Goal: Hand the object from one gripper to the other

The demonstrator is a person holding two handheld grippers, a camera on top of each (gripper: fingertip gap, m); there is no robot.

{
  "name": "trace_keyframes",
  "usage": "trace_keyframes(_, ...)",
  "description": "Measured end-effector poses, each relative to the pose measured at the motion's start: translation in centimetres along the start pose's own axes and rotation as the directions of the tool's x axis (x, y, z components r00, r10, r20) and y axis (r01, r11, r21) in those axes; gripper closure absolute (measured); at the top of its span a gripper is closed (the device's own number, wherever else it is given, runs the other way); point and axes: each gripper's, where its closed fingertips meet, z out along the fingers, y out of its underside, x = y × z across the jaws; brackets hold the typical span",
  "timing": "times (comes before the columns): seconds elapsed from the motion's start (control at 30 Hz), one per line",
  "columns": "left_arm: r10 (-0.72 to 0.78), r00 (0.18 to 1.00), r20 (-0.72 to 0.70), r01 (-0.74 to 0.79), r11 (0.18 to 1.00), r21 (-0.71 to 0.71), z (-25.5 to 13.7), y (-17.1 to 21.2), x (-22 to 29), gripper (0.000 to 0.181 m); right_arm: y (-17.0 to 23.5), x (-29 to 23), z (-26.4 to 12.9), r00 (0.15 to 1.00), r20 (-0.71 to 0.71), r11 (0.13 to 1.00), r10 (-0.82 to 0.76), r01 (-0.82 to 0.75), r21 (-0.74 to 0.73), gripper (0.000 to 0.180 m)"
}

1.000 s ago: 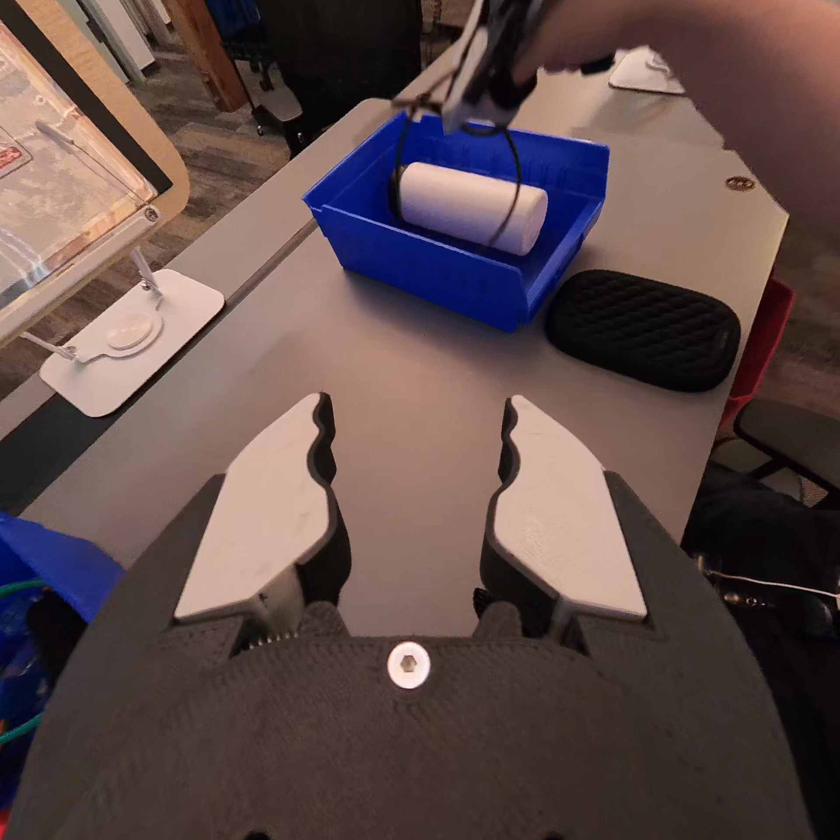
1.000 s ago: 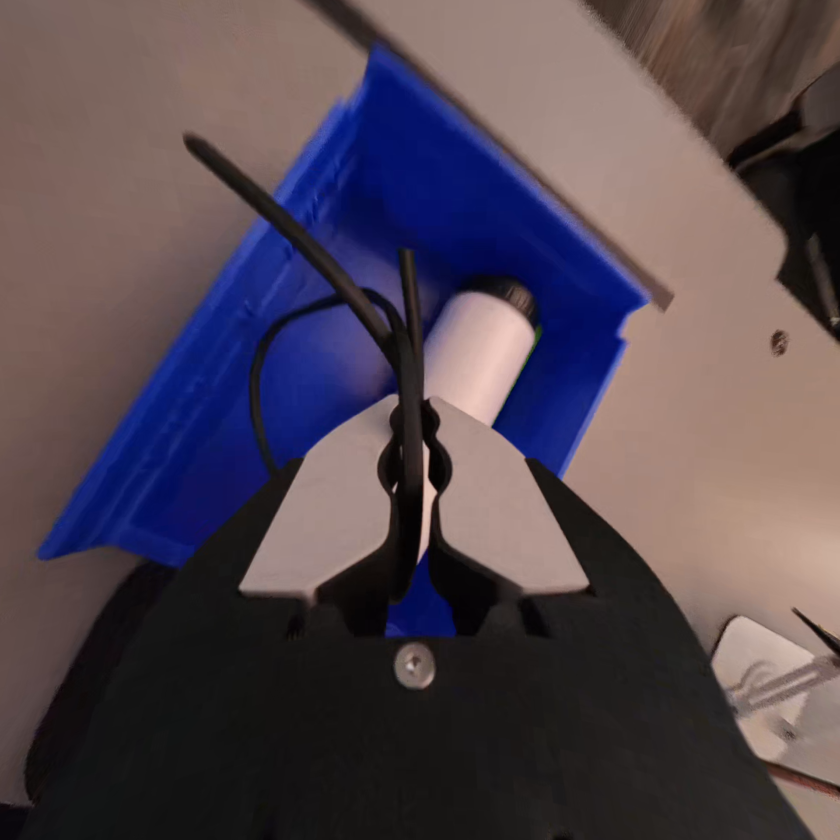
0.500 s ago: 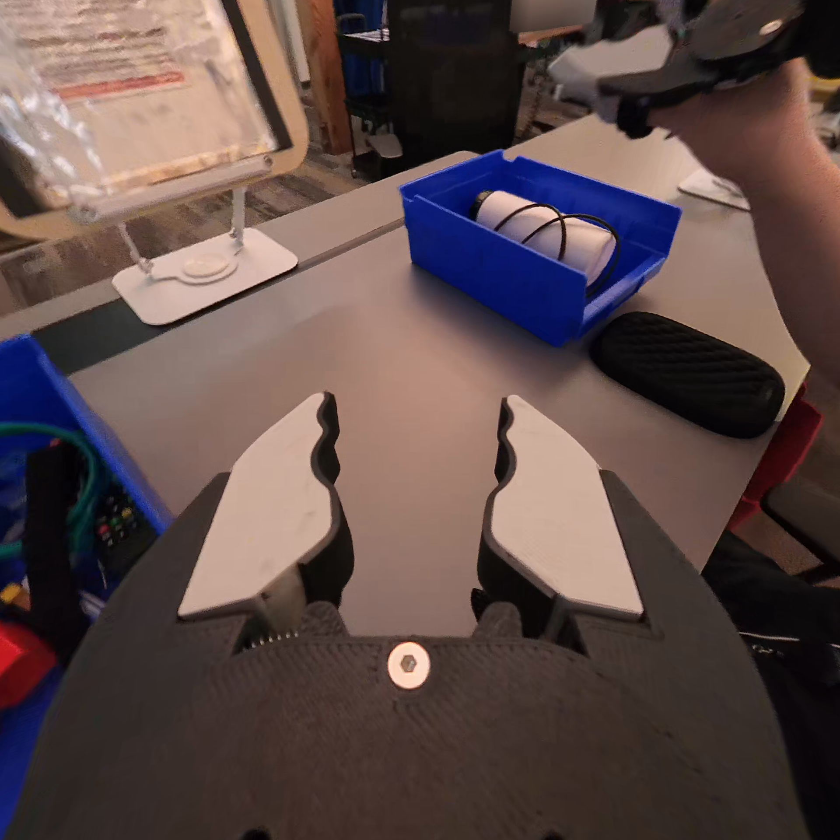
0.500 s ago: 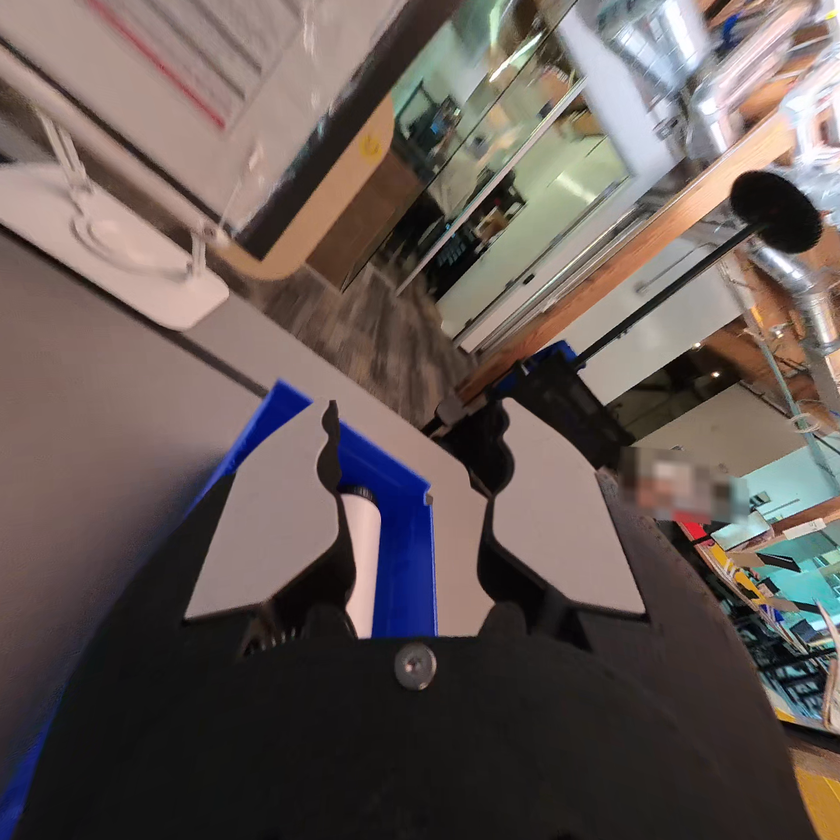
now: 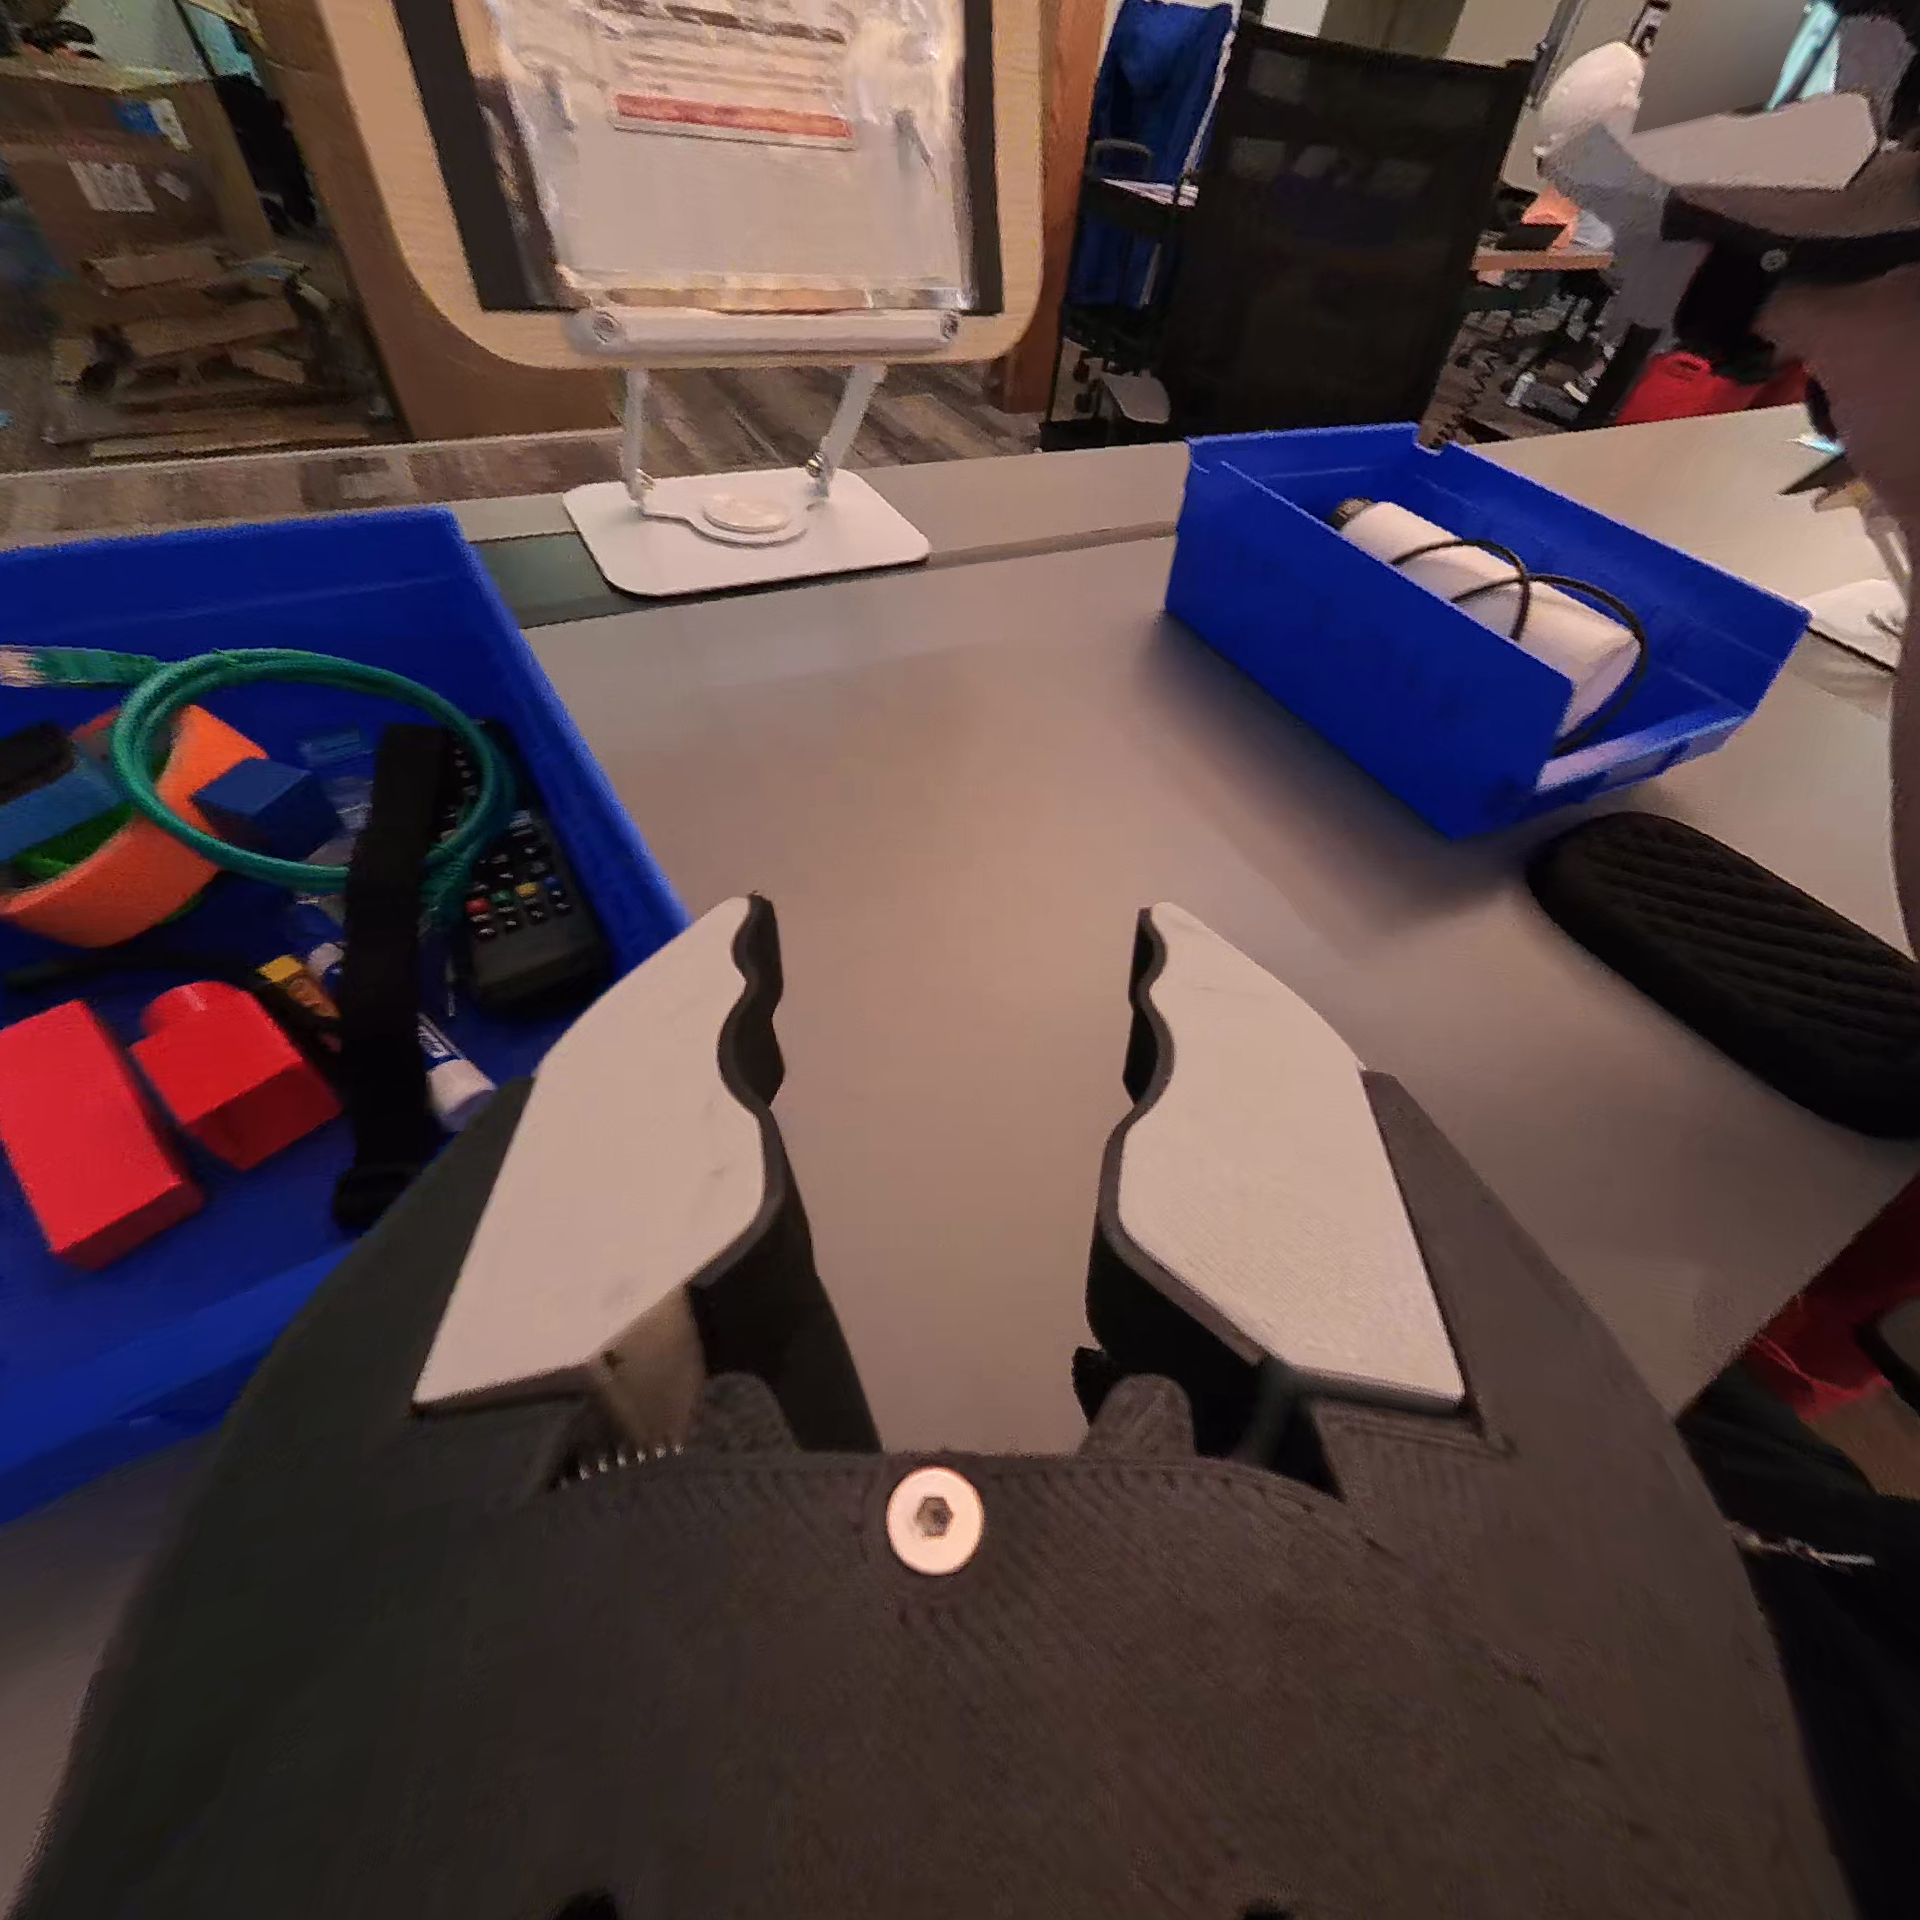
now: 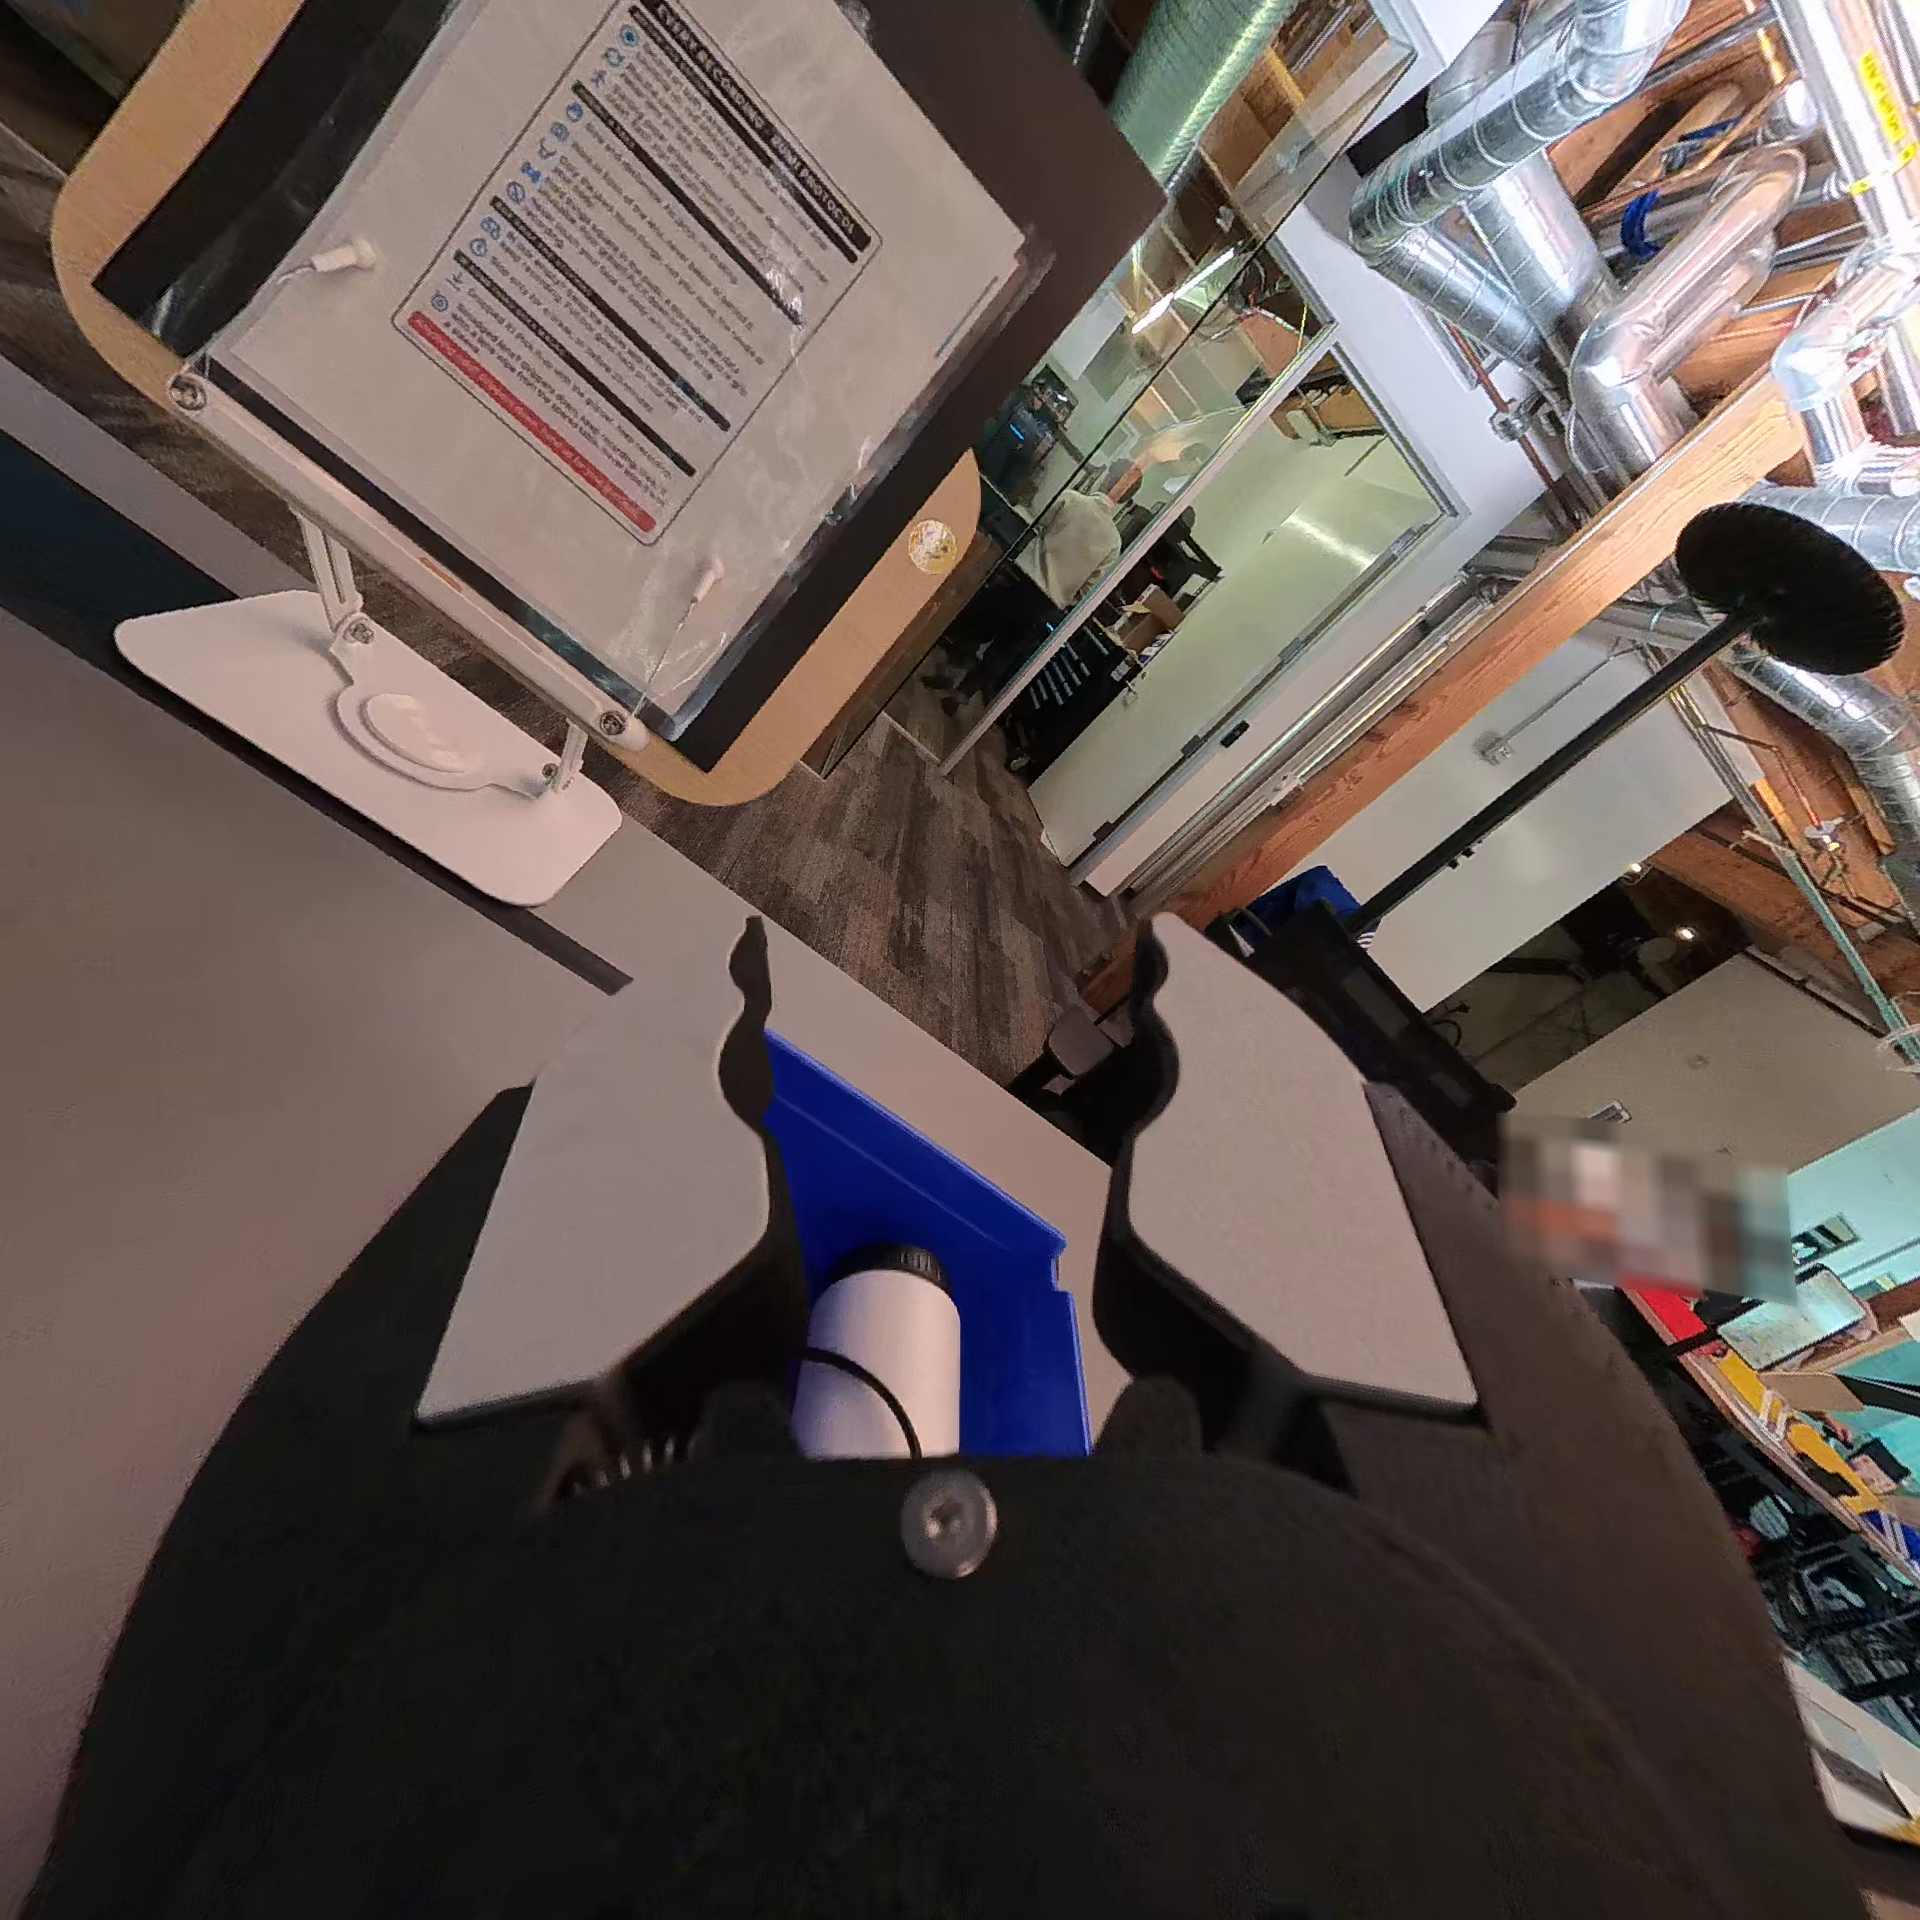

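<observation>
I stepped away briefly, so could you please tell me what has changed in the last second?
The right gripper let go of the thin black cable loop, which now lies over the white cylinder in the small blue plastic bin, then opened and tilted up and away. The left gripper stayed open and empty but swung left, toward the large blue bin.

Left gripper [image 5: 951, 1013] held level, jaws spread wide and empty. Right gripper [image 6: 951, 1023] tilted upward (also visible at the left view's upper right), jaws likewise apart.

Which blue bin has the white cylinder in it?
The smaller blue bin at right; white cylinder with black cord. The left bin holds mixed clutter.
</observation>
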Motion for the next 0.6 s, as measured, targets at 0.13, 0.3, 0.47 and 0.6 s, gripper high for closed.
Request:
trace_keyframes(0.13,0.044,0.990,0.132,-0.051,0.997,0.050,-1.2,-1.8,-3.3,0.116,-2.6,1.0,0.3,1.000,-0.002,0.999,-0.006,0.006,0.035,0.112)
trace_keyframes(0.3,0.131,0.923,0.361,-0.117,0.991,-0.060,-2.5,-3.3,-10.6,0.118,-7.4,3.0,0.2,0.992,0.079,0.988,0.097,-0.105,0.116,0.112)
trace_keyframes(0.47,0.263,0.887,0.379,-0.130,0.931,-0.341,-0.1,-1.0,-16.8,0.128,-7.1,2.0,0.4,0.933,0.235,0.938,0.271,-0.311,0.152,0.120)
trace_keyframes(0.6,0.210,0.961,0.180,-0.097,0.867,-0.489,5.0,2.9,-17.2,0.130,-5.0,0.2,2.4,0.923,0.296,0.958,0.247,-0.278,0.065,0.118)
